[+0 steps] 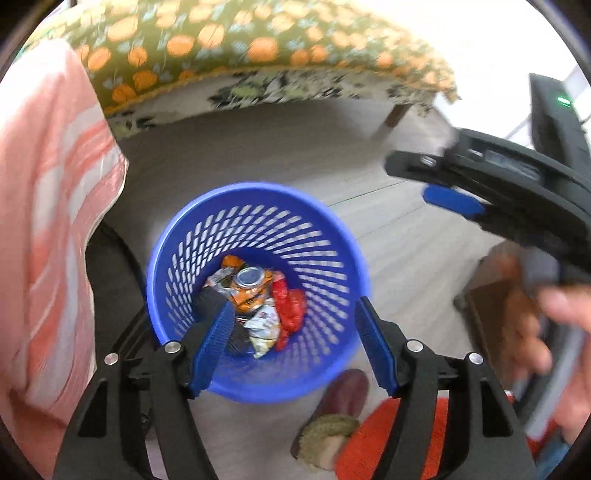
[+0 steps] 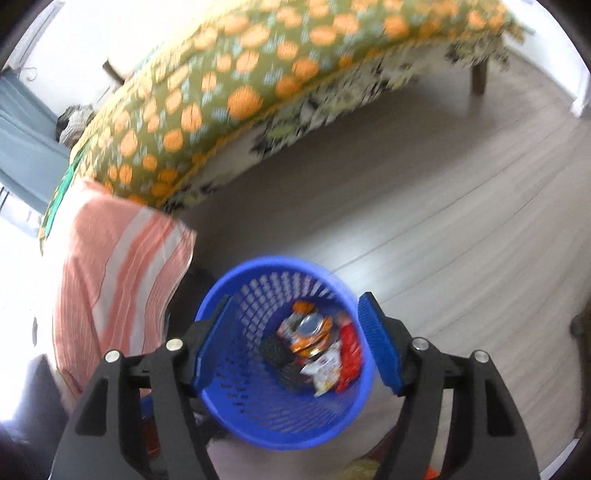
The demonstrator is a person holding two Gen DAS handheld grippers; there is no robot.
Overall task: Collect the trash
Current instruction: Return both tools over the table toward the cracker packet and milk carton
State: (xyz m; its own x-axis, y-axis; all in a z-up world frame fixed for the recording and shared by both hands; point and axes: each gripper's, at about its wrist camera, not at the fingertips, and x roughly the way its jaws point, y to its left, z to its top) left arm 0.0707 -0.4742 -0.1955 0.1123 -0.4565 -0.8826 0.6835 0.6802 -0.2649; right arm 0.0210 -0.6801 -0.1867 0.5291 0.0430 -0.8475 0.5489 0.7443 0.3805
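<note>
Both grippers, left gripper (image 1: 295, 328) and right gripper (image 2: 297, 339), hang spread and empty above the blue basket's (image 1: 192, 221) rim; bare floor (image 1: 406, 236) lies beyond.

- Both views are bright with daylight; the white wall (image 2: 92, 33) at the top is overexposed and shows no detail.
- In the right wrist view strong glare washes out the left edge, beside the striped cloth (image 2: 118, 266).
- The fisheye lens bends the table (image 2: 229, 92) with the orange-dotted cover into an arc, and dark corners frame each round picture.
- Motion blur softens nearly everything: the blue basket (image 1: 258, 206) has a smeared rim, and the trash inside it is not sharp.
- In the left wrist view the right gripper (image 1: 454, 201) and the hand (image 1: 546, 332) holding it are strongly blurred.
- Soft shadow lies on the floor (image 2: 424, 206) under the table.
</note>
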